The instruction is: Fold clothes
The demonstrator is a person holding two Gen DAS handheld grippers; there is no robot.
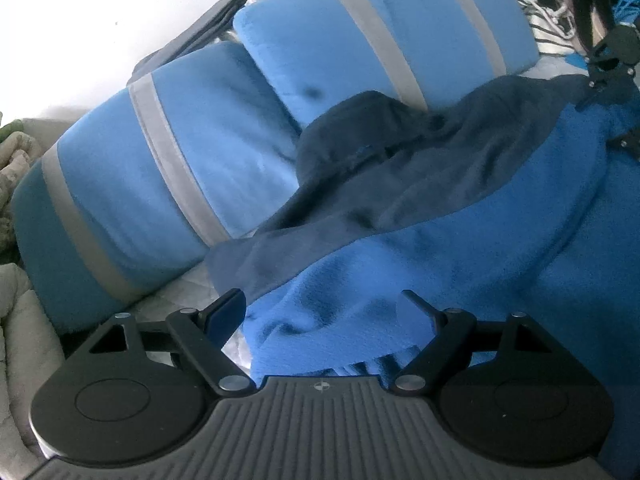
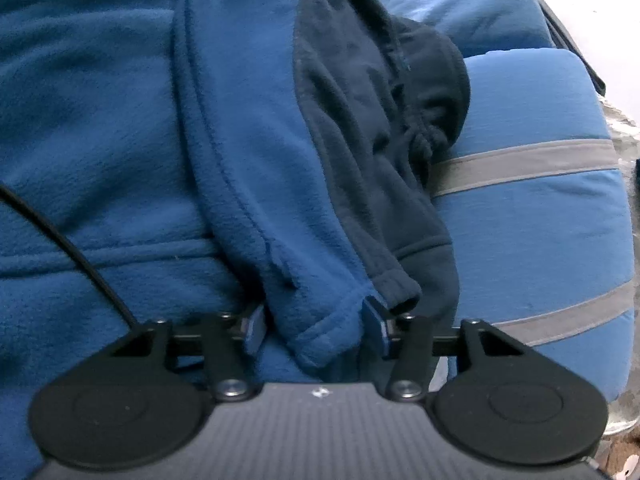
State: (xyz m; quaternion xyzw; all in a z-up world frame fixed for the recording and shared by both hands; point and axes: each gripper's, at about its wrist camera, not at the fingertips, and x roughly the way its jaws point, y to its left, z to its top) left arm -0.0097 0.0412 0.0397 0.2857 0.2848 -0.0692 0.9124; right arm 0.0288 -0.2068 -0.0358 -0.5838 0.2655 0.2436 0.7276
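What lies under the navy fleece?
The navy fleece drapes over the blue fleece and against the striped cushions. Whatever lies beneath those layers is covered.

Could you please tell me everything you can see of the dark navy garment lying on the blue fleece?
The dark navy garment looks like soft fleece, crumpled and unfolded, with a stitched seam and a ribbed cuff-like end. It drapes across the blue fleece and leans against the striped light-blue cushions. The right gripper is open beside its cuff, around the fleece edge.
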